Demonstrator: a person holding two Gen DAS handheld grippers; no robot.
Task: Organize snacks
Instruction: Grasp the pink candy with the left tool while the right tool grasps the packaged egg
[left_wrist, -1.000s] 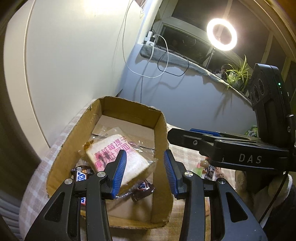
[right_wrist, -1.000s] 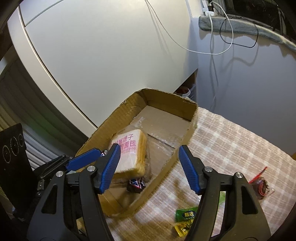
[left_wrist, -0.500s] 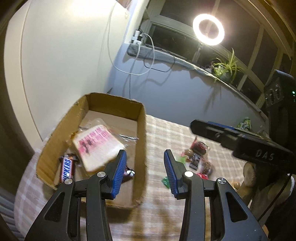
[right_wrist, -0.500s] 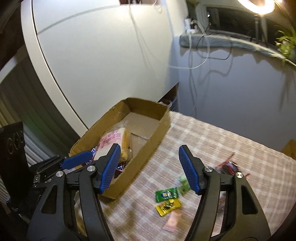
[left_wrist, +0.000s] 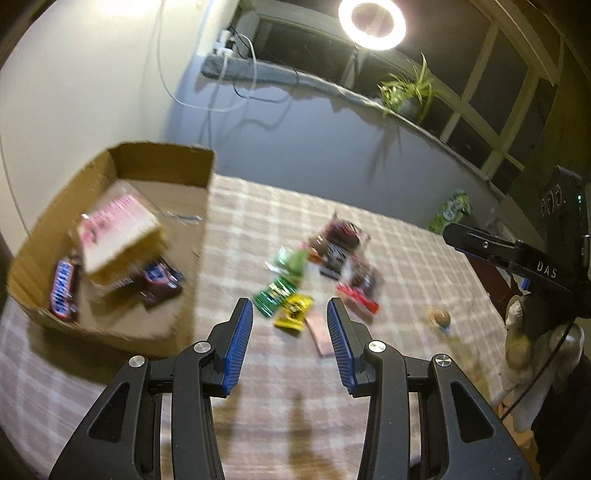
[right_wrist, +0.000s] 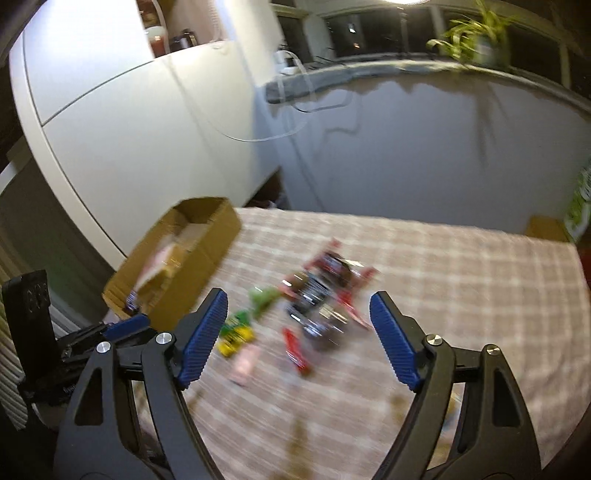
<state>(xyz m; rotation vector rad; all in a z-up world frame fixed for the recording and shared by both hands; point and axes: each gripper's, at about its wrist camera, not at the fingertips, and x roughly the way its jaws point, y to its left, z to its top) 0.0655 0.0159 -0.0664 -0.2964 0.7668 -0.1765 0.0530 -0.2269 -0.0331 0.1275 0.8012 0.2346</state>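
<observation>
The cardboard box (left_wrist: 110, 236) sits ahead and to the left of the left gripper (left_wrist: 290, 343), and it already holds part of the job: a pink-labelled bread packet (left_wrist: 118, 229) leaning over two Snickers bars, one (left_wrist: 65, 288) by the box's left wall and one (left_wrist: 159, 280) nearer the right wall. That much looks sorted.

What is left lies loose on the checked tablecloth (left_wrist: 406, 258). Straight ahead of the left gripper, just beyond its tips, are a green sachet (left_wrist: 275, 297), a yellow sachet (left_wrist: 293, 314) and a pale pink one (left_wrist: 319, 328). Further out is a cluster of dark and red-trimmed wrappers (left_wrist: 343, 251), and off to the right a small round sweet (left_wrist: 439, 316) lies alone. A green bag (left_wrist: 452, 210) stands far right by the wall.

The left gripper's jaws stand moderately apart with nothing between them. The right gripper (right_wrist: 297, 336) has just been opening its jaws; they stand wide and empty, with the wrapper cluster (right_wrist: 325, 295) ahead of them.

Judging by this, the task is under halfway, and the next pick is probably from that pile.
</observation>
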